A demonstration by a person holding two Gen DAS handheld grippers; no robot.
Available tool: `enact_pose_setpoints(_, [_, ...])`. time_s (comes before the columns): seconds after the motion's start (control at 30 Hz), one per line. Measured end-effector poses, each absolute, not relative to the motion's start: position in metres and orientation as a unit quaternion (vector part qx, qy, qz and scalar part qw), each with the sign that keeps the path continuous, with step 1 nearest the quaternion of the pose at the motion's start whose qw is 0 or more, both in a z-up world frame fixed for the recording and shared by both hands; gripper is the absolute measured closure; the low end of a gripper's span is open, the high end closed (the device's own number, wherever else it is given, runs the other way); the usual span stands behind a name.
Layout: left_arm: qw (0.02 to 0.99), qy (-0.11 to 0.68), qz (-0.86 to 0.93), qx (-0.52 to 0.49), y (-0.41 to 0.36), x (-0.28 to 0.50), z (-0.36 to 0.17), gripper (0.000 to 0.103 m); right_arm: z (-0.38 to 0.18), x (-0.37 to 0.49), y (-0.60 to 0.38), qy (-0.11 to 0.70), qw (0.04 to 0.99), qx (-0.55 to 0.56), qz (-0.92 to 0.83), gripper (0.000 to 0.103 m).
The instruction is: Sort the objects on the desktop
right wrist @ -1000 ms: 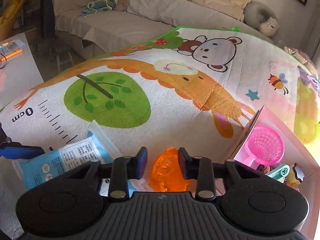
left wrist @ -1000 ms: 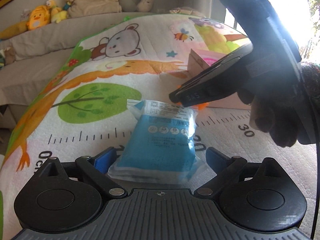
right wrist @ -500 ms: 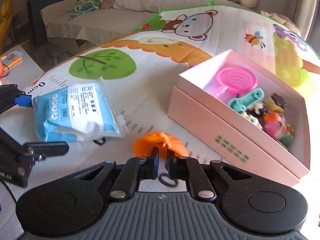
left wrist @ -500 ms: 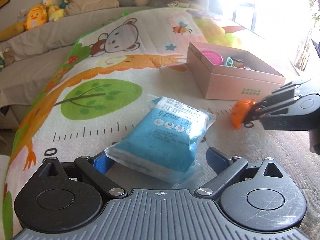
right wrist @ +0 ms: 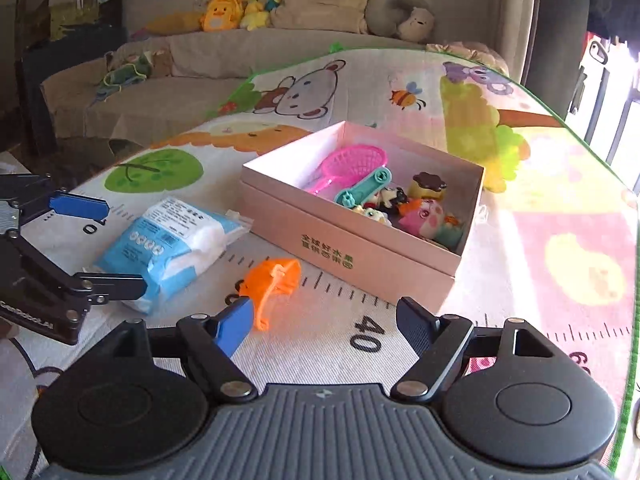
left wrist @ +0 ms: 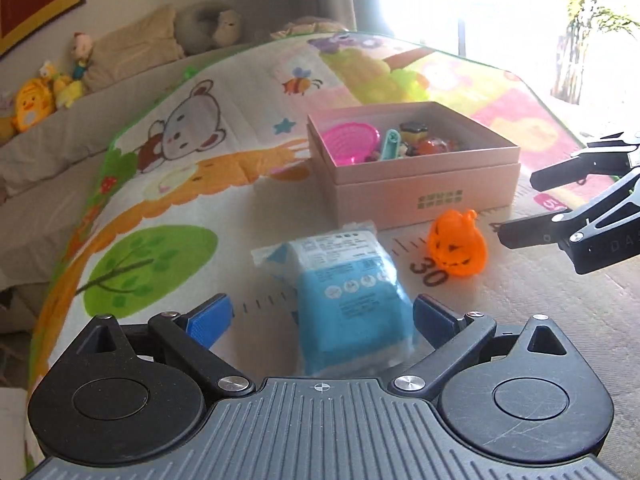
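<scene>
A blue and white packet (left wrist: pixel 348 292) lies on the play mat between the open fingers of my left gripper (left wrist: pixel 320 316); it also shows in the right wrist view (right wrist: pixel 168 244). An orange pumpkin toy (left wrist: pixel 458 248) lies on the mat by the "30" mark, and it shows in the right wrist view (right wrist: pixel 272 284) just ahead of the left finger of my right gripper (right wrist: pixel 324 316), which is open and empty. A pink open box (left wrist: pixel 424 192) holds several small toys; it stands behind the pumpkin (right wrist: pixel 348 248).
The cartoon play mat (right wrist: pixel 560 240) has a ruler print along the front. A sofa (right wrist: pixel 208 56) with plush toys and cushions stands behind. A bright window is at the right.
My right gripper has opened and let go of the orange pumpkin, which now lies on the mat, and has drawn back. My left gripper stays open around the packet.
</scene>
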State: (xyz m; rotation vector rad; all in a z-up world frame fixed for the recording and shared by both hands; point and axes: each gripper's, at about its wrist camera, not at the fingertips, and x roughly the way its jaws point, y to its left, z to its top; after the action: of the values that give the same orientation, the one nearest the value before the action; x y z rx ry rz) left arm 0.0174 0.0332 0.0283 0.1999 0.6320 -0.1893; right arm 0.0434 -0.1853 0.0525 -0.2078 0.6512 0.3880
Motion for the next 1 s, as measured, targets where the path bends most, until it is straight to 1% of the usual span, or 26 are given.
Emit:
enact_pose_setpoints(0.1, [0.939, 0.321, -0.075, 0.098, 0.038, 0.022, 0.031, 0.003, 0.048, 0.063, -0.168, 0.326, 0.917, -0.072, 0.219, 0.025])
enact_pose_setpoints(0.17, [0.936, 0.328, -0.072, 0.103, 0.039, 0.020, 0.031, 0.002, 0.040, 0.076, -0.159, 0.337, 0.914, -0.056, 0.219, 0.034])
enact_pose_setpoints(0.23, [0.933, 0.336, -0.073, 0.110, 0.039, 0.019, 0.030, 0.002, 0.029, 0.087, -0.151, 0.357, 0.907, -0.044, 0.220, 0.062])
enact_pose_setpoints(0.27, [0.931, 0.340, -0.073, 0.110, 0.038, 0.019, 0.030, 0.002, 0.025, 0.089, -0.150, 0.364, 0.905, -0.041, 0.218, 0.068])
enact_pose_setpoints(0.3, [0.930, 0.343, -0.075, 0.109, 0.037, 0.019, 0.030, 0.002, 0.022, 0.088, -0.151, 0.370, 0.903, -0.038, 0.218, 0.080])
enact_pose_setpoints(0.33, [0.929, 0.346, -0.076, 0.107, 0.037, 0.019, 0.029, 0.002, 0.020, 0.085, -0.153, 0.372, 0.902, -0.036, 0.217, 0.087])
enact_pose_setpoints(0.37, [0.928, 0.348, -0.077, 0.103, 0.036, 0.020, 0.028, 0.002, 0.021, 0.081, -0.156, 0.370, 0.903, -0.034, 0.215, 0.087])
enact_pose_setpoints(0.4, [0.928, 0.351, -0.079, 0.098, 0.034, 0.022, 0.027, 0.002, 0.023, 0.077, -0.160, 0.367, 0.905, -0.033, 0.214, 0.092])
enact_pose_setpoints(0.6, [0.920, 0.379, -0.079, 0.060, 0.018, 0.048, 0.013, 0.002, 0.046, 0.044, -0.192, 0.335, 0.920, -0.024, 0.200, 0.093])
enact_pose_setpoints(0.7, [0.923, 0.377, -0.058, 0.055, 0.014, 0.059, 0.009, 0.003, 0.056, 0.029, -0.204, 0.328, 0.924, -0.020, 0.195, 0.093])
enact_pose_setpoints(0.73, [0.925, 0.373, -0.054, 0.057, 0.014, 0.060, 0.010, 0.005, 0.059, 0.023, -0.207, 0.325, 0.925, -0.021, 0.196, 0.093])
enact_pose_setpoints(0.77, [0.925, 0.371, -0.051, 0.062, 0.014, 0.061, 0.010, 0.019, 0.062, 0.018, -0.211, 0.320, 0.926, -0.023, 0.197, 0.093])
enact_pose_setpoints(0.8, [0.923, 0.374, -0.052, 0.065, 0.014, 0.061, 0.011, 0.038, 0.066, 0.014, -0.213, 0.316, 0.928, -0.027, 0.198, 0.093])
enact_pose_setpoints(0.83, [0.922, 0.378, -0.056, 0.066, 0.014, 0.059, 0.012, 0.042, 0.071, 0.008, -0.217, 0.309, 0.930, -0.031, 0.198, 0.093])
enact_pose_setpoints(0.87, [0.923, 0.375, -0.056, 0.069, 0.015, 0.056, 0.015, 0.044, 0.075, 0.004, -0.221, 0.303, 0.932, -0.034, 0.198, 0.093])
enact_pose_setpoints(0.93, [0.927, 0.359, -0.070, 0.080, 0.012, 0.046, 0.031, 0.044, 0.087, -0.004, -0.230, 0.289, 0.936, -0.035, 0.196, 0.093])
enact_pose_setpoints(1.0, [0.939, 0.318, -0.094, 0.090, 0.006, 0.038, 0.062, 0.044, 0.101, -0.009, -0.238, 0.272, 0.942, -0.032, 0.196, 0.093])
